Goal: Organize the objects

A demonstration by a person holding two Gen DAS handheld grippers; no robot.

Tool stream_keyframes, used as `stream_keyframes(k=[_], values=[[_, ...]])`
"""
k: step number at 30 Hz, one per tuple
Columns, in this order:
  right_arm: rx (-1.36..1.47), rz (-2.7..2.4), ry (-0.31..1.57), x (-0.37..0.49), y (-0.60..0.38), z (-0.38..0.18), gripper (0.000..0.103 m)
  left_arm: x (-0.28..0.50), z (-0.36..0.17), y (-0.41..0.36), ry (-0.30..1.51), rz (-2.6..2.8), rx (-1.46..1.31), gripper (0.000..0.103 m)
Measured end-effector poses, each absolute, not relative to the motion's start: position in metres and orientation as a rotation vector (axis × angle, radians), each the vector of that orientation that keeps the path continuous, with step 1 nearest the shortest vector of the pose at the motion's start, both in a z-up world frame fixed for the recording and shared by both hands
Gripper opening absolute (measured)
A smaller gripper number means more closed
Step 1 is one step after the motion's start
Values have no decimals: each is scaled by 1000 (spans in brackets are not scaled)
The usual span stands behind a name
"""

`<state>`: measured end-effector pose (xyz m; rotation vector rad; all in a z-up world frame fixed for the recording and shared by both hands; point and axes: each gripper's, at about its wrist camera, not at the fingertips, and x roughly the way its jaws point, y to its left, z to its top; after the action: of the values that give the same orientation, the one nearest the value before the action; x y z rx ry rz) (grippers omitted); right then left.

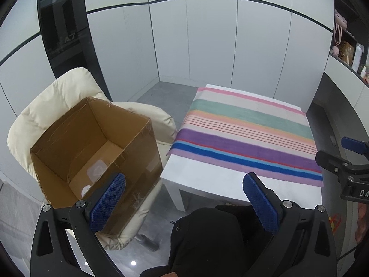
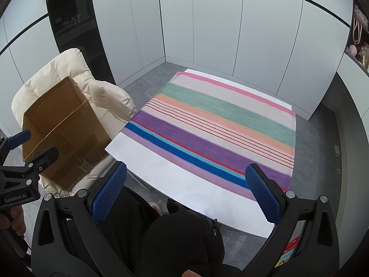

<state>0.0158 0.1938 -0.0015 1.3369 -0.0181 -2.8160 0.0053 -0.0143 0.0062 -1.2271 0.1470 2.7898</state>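
An open brown cardboard box [image 1: 92, 152] [image 2: 62, 136] sits on a cream padded chair [image 1: 57, 97] [image 2: 50, 76] left of a white table [image 1: 207, 184] [image 2: 161, 173]. A striped cloth [image 1: 249, 133] [image 2: 219, 127] covers most of the tabletop and nothing lies on it. The box holds only white stickers on its floor. My left gripper [image 1: 184, 203] hangs open above the gap between box and table. My right gripper [image 2: 186, 194] is open over the table's near edge. Each gripper shows at the edge of the other's view.
White wall panels close off the back, and a black glossy column [image 1: 62, 23] stands behind the chair. Shelves with small items [image 1: 348, 48] are at the far right. Dark clothing of the person [image 1: 207, 237] fills the bottom. Colourful books [image 2: 288, 254] lie on the floor at right.
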Motion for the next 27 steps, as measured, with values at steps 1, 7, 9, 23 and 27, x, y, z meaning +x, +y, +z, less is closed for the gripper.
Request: stream_keyframes(k=[1, 7, 9, 23, 27], values=[[1334, -2817, -14, 16, 193, -1, 103, 6, 7, -15, 143, 2790, -1223, 103], [1331, -2818, 4, 14, 190, -1, 103, 9, 9, -14, 146, 2795, -1202, 103], [1328, -2819, 10, 14, 188, -1, 103, 9, 9, -14, 147, 2798, -1201, 103], [1330, -2798, 5, 10, 184, -2, 103, 9, 9, -19, 147, 2812, -1203, 103], [1329, -2796, 9, 10, 182, -3, 103, 9, 7, -19, 157, 2812, -1208, 103]])
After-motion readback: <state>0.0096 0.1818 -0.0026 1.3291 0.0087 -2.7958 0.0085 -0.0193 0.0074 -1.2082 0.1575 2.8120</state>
